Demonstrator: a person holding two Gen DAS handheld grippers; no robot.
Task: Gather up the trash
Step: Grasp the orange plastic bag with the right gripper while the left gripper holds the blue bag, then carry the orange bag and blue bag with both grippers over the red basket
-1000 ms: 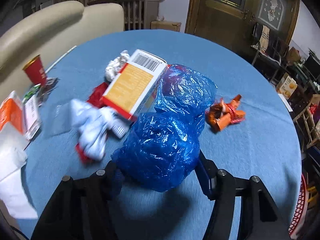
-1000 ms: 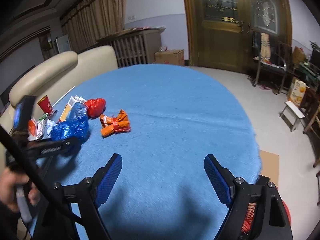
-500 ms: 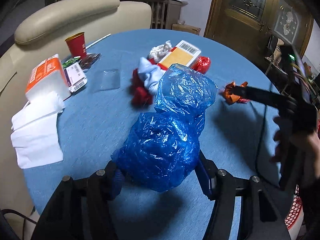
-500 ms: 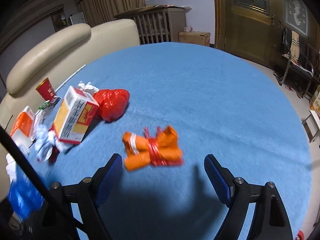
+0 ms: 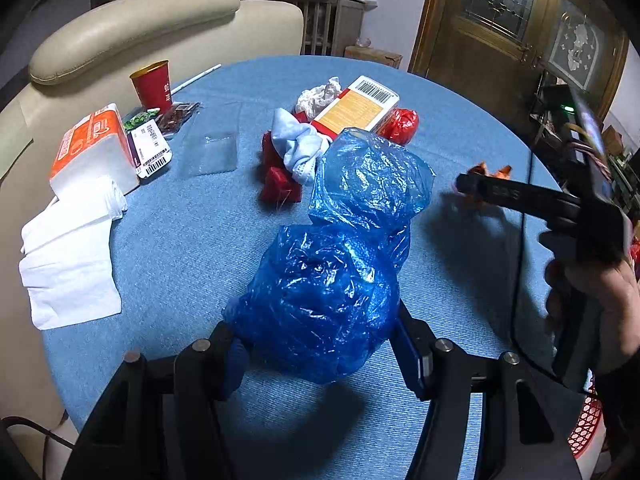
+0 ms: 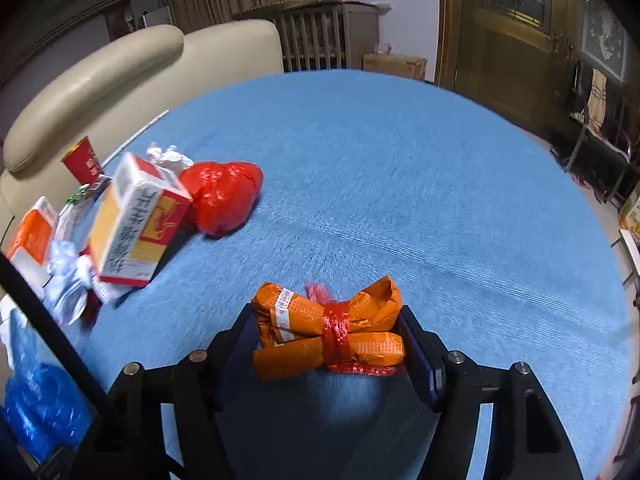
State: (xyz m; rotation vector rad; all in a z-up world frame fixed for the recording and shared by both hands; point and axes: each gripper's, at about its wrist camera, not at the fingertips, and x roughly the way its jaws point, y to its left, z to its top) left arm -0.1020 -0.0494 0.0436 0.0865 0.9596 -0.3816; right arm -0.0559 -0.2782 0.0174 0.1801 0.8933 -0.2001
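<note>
While the left gripper [image 5: 320, 354] is pinching a crumpled blue plastic bag [image 5: 332, 264] at about half spread, its fingers [image 5: 412, 360] are pressing into the bag's lower bulge on both sides, and the bag is standing up over the blue cloth of the round bench [image 5: 192, 240]. The right gripper [image 6: 328, 344] has just been closing, and its fingers [image 6: 418, 350] are now sitting at a middling width against both ends of an orange wrapper bundle [image 6: 320, 332] tied round the middle with red plastic string; the bundle is lying on the bench near its front. Whether the pads are squeezing it firmly is hard to tell, though they are touching it.

From the left wrist, the orange bundle is mostly hiding behind the dark bar of the right gripper, and a hand [image 5: 600, 292] is showing blurred at the right edge. The bag's bottom is covering the left pad.

Farther back, a glossy red plastic bag [image 6: 222, 196] is lying knotted beside a cardboard box [image 6: 136, 220] with a barcode. A crumpled white tissue [image 5: 320, 94], a pale blue cloth [image 5: 298, 144], a red paper cup [image 5: 154, 84], a soft tissue pack [image 5: 92, 148] and flat white napkins [image 5: 72, 260] are crowding the left side.
</note>
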